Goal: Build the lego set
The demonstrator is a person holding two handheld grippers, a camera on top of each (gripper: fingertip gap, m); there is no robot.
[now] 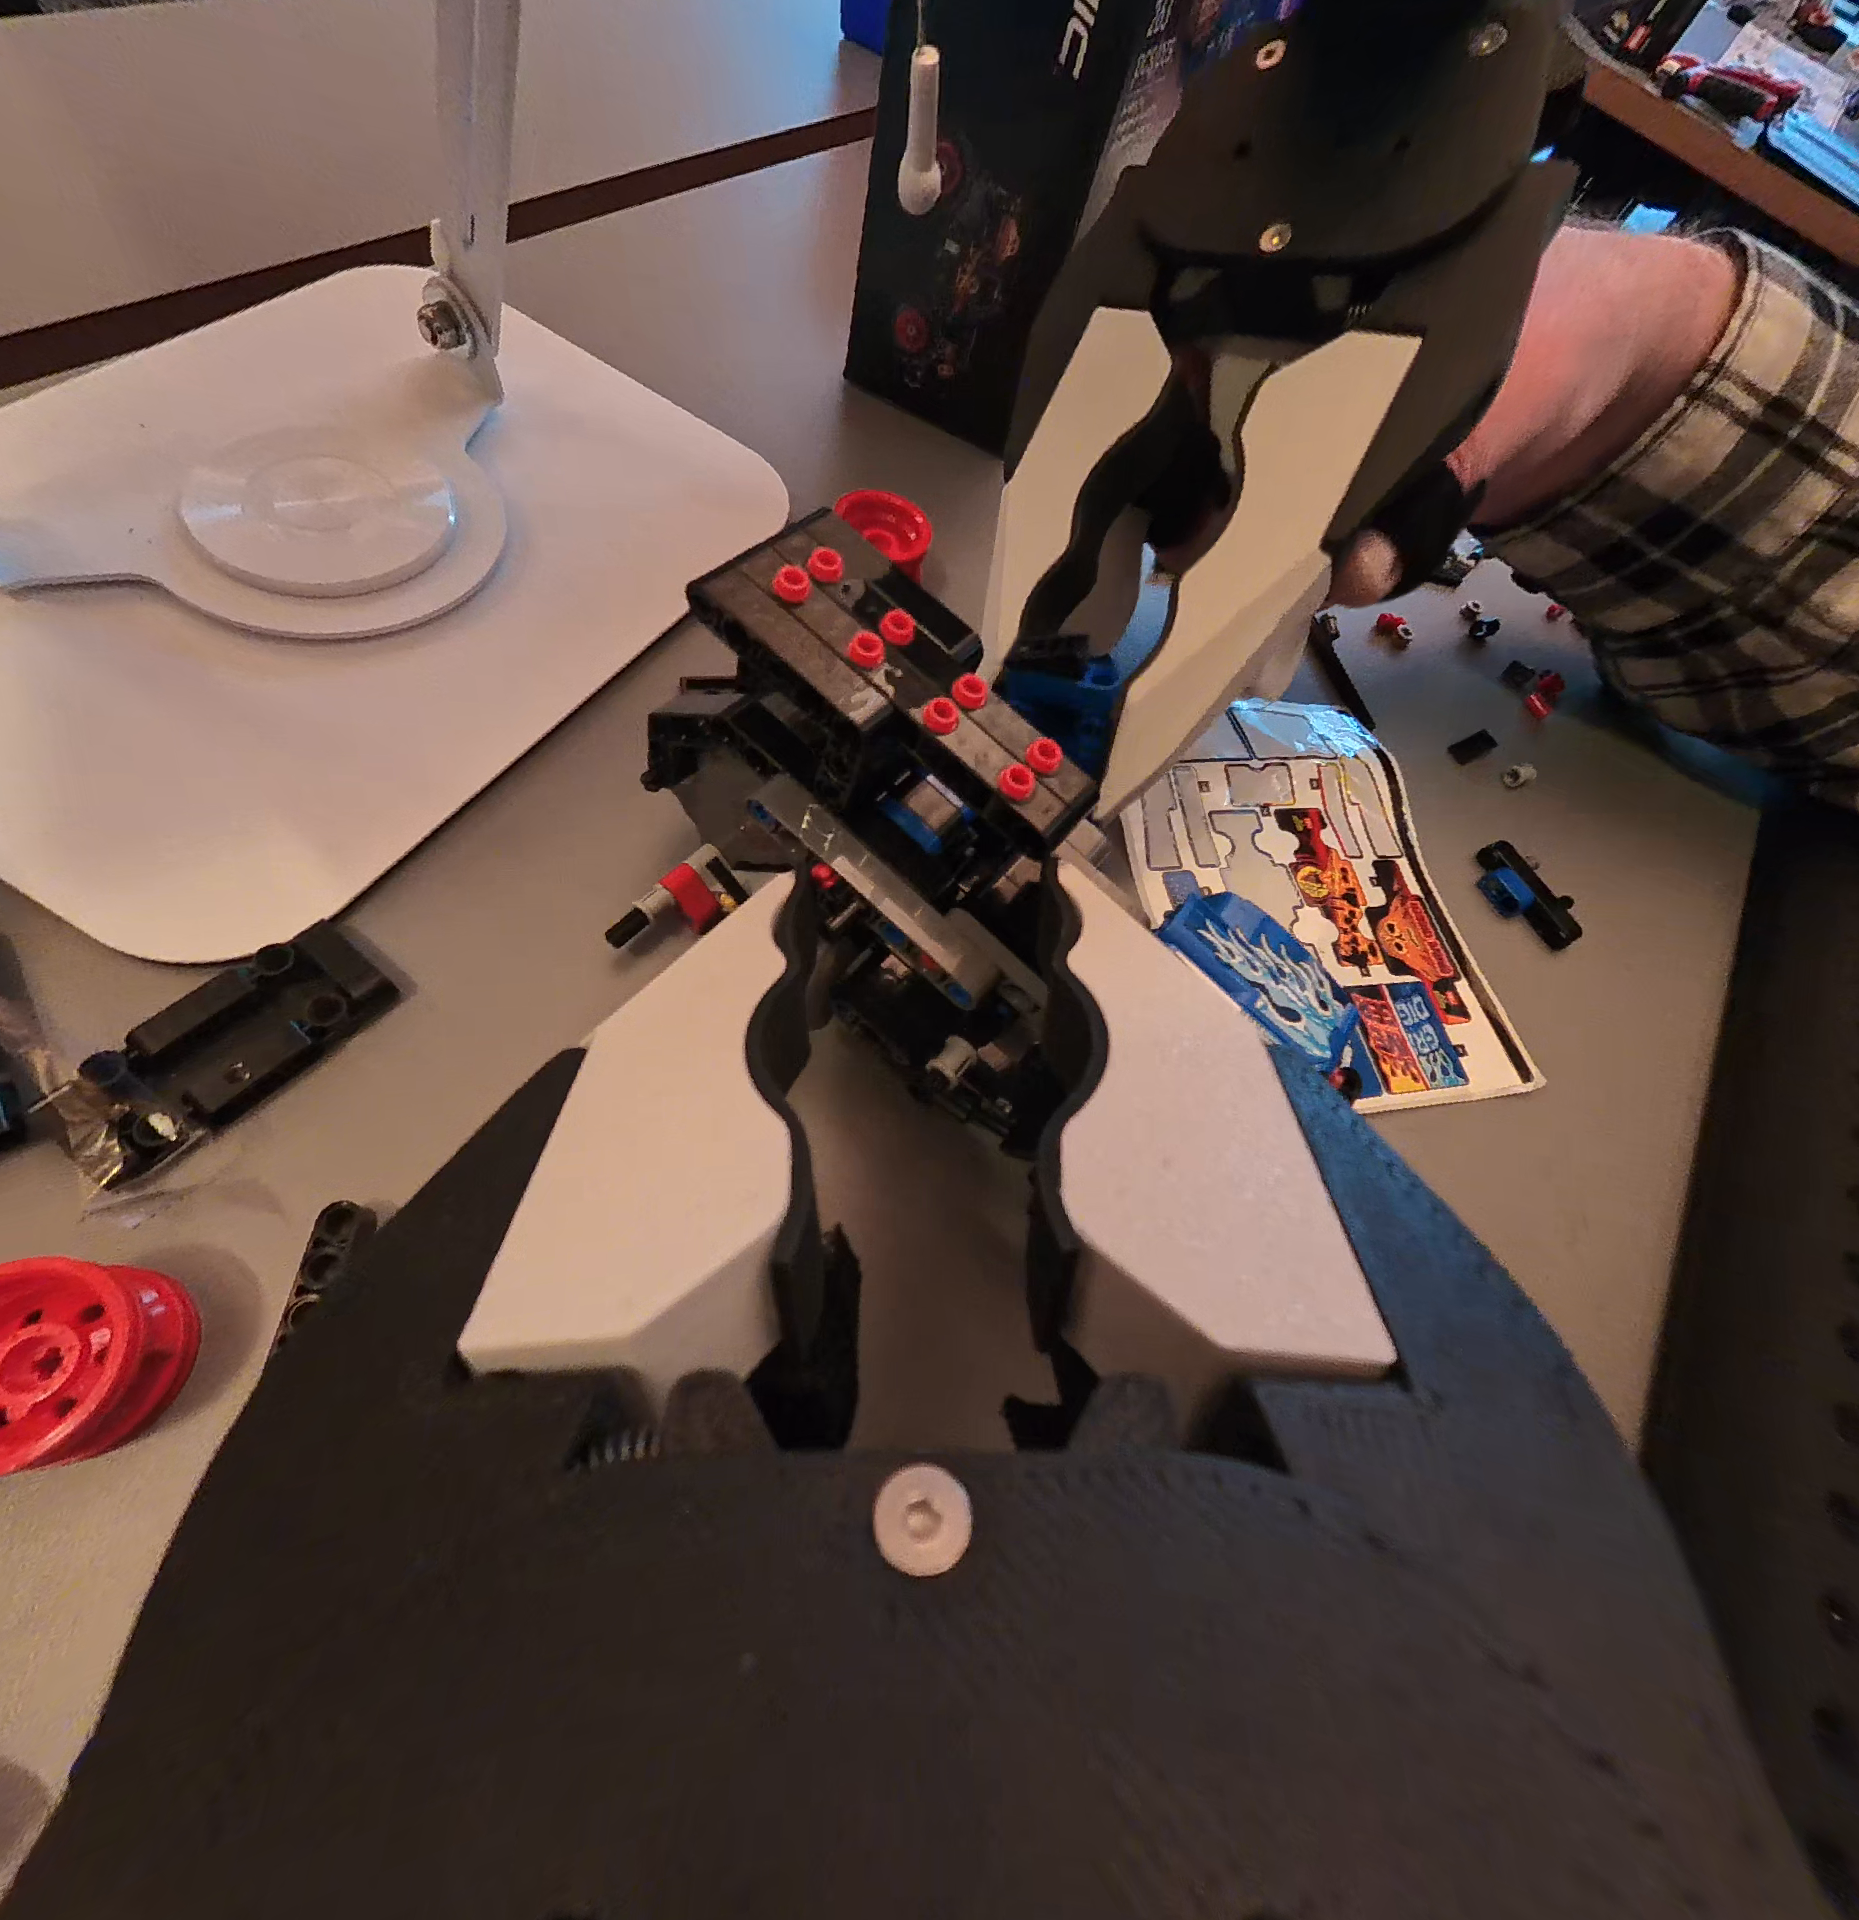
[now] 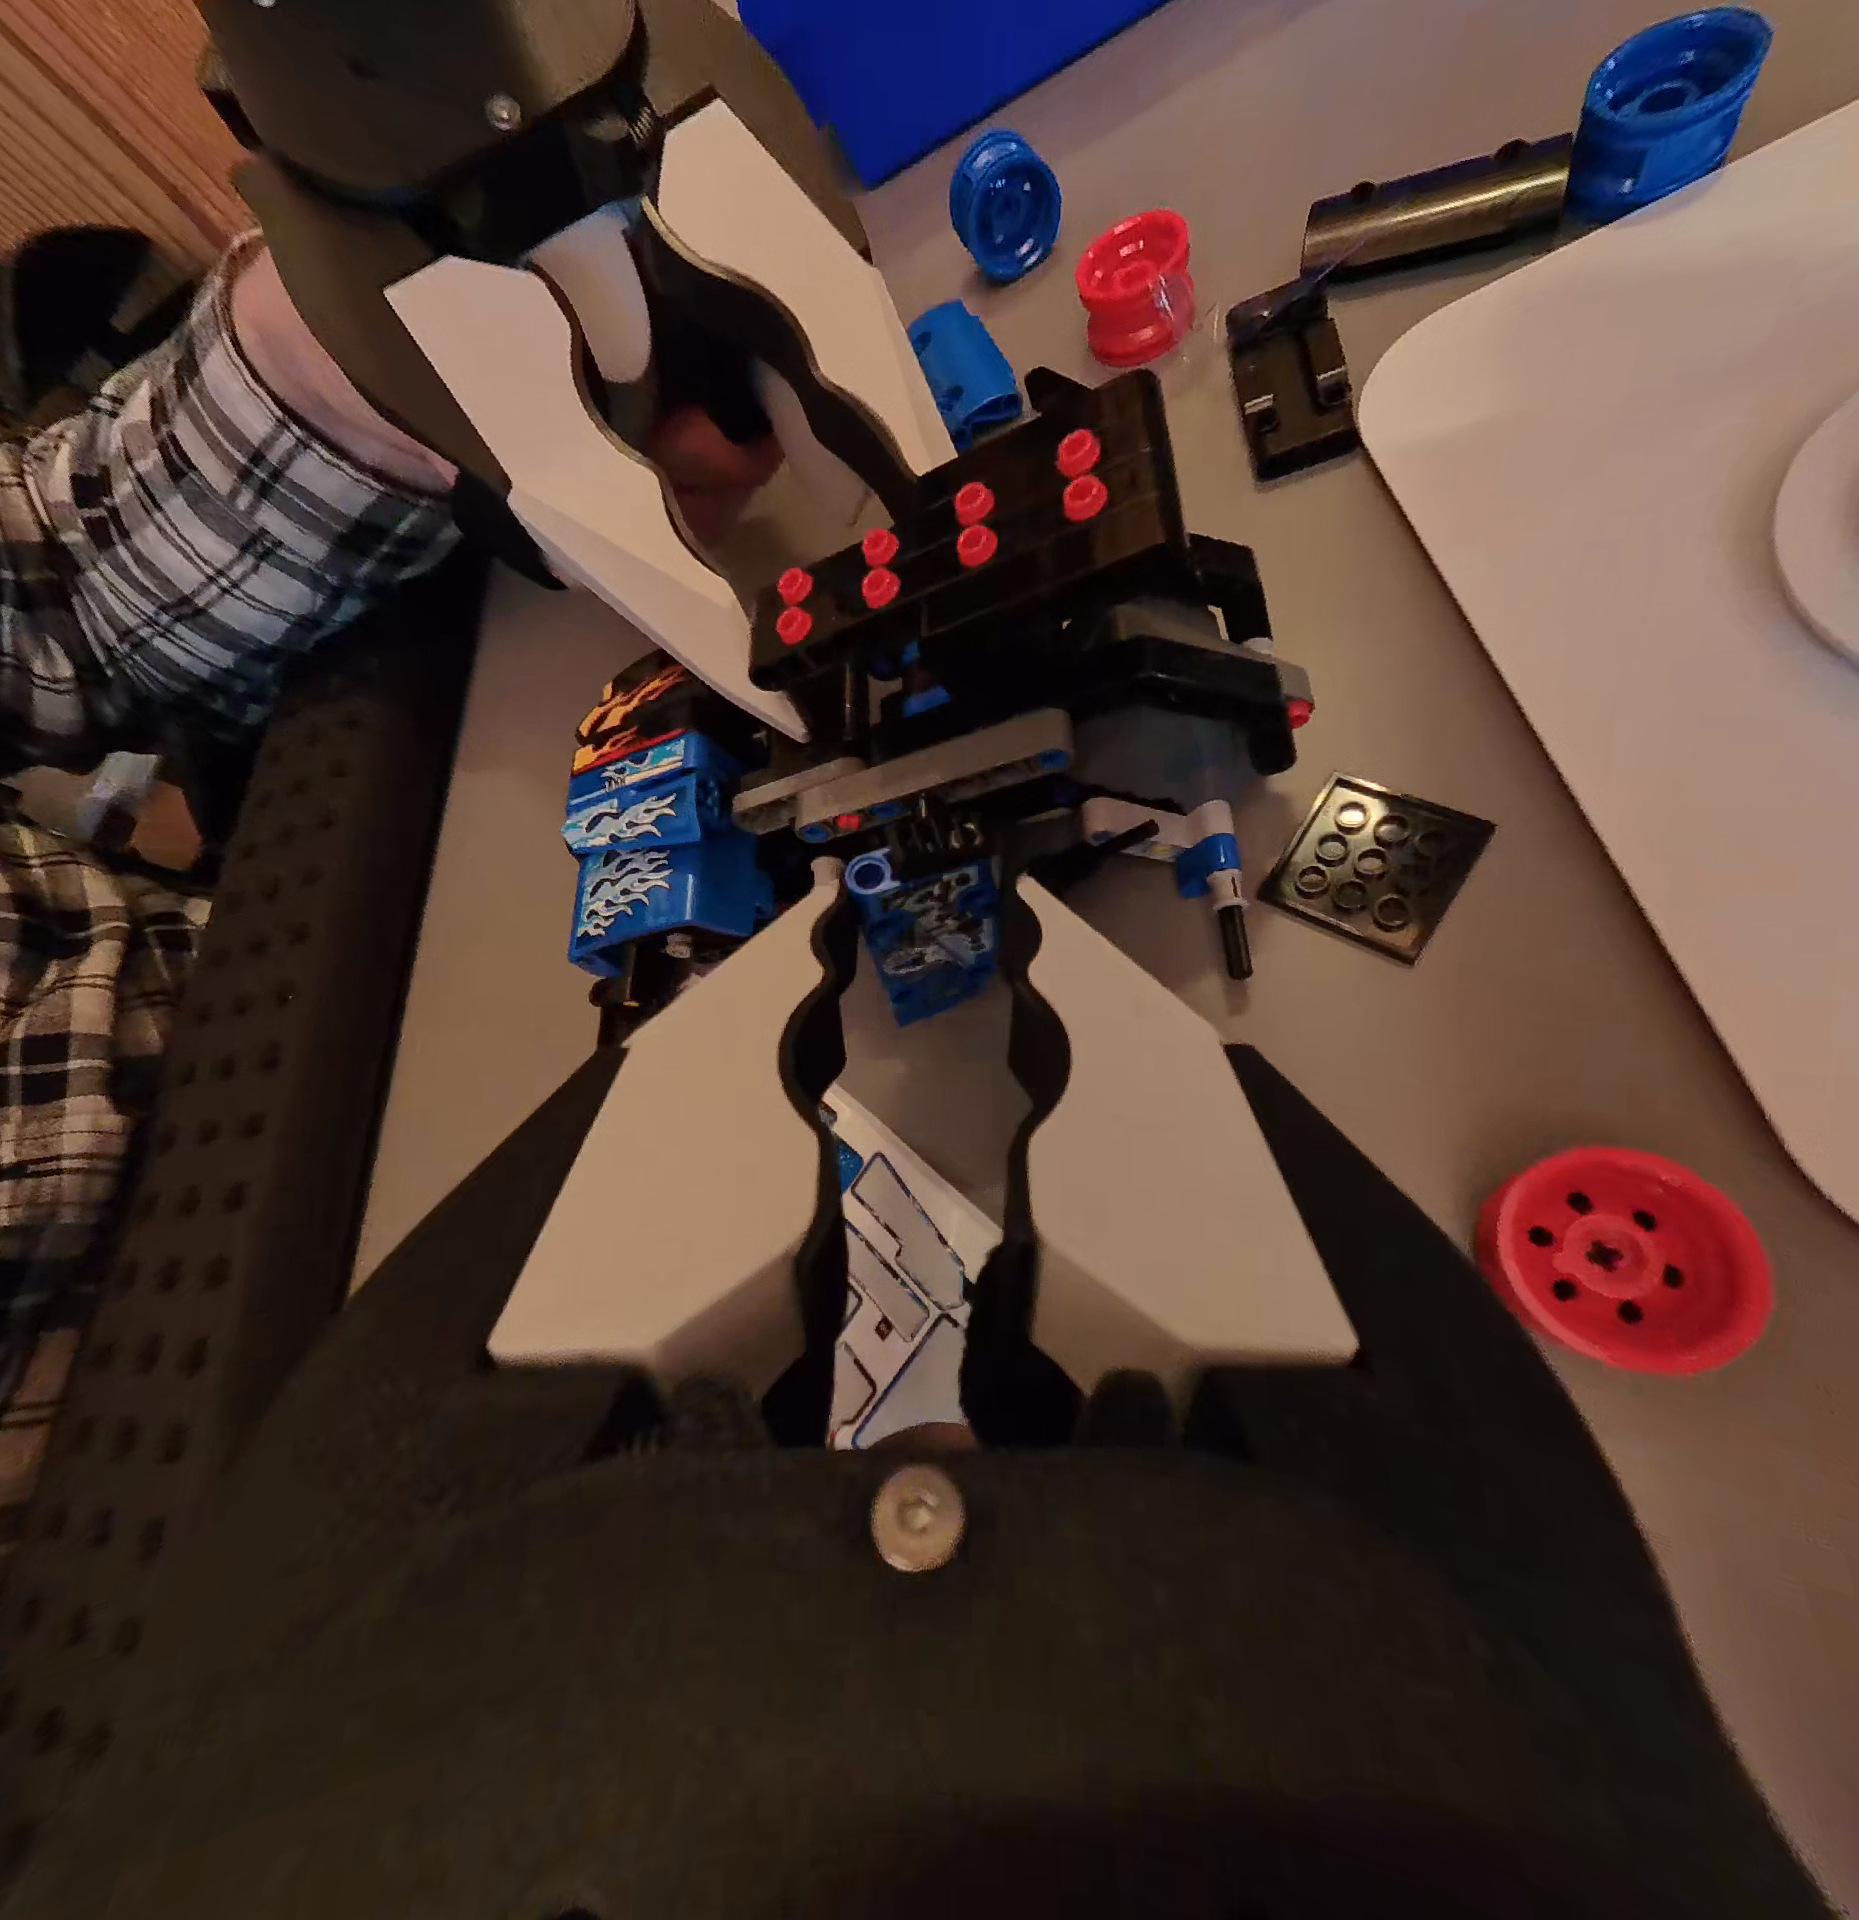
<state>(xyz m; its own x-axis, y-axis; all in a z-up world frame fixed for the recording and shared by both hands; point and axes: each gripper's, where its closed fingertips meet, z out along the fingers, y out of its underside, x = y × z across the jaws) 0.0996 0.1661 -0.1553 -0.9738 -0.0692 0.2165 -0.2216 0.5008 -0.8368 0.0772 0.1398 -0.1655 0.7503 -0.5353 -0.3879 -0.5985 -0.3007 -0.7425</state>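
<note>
The lego model (image 1: 883, 717), a black body with red pins on top and grey beams below, is held over the grey table. My left gripper (image 1: 925, 883) is shut on its lower grey-beam end. In the right wrist view it comes in from the upper left (image 2: 857, 597) and clamps the model (image 2: 1008, 540). My right gripper (image 2: 925, 888) is shut on a blue piece with a flame sticker (image 2: 925, 945), held against the model's underside. In the left wrist view the right gripper (image 1: 1055, 738) reaches down from the upper right with the blue piece (image 1: 1076, 681) at its tips.
A sticker sheet (image 1: 1320, 894) lies right of the model. Red wheels (image 1: 52, 1361) (image 2: 1621, 1257), blue wheels (image 2: 1008, 203), a black plate (image 2: 1377, 868), blue flame panels (image 2: 644, 842) and small loose parts lie around. A white stand base (image 1: 333, 644) and the set box (image 1: 966, 208) stand behind. Left tips to right tips: about 4 centimeters. The black plate (image 2: 1377, 868) lies around 7 centimeters away from my right fingertips.
</note>
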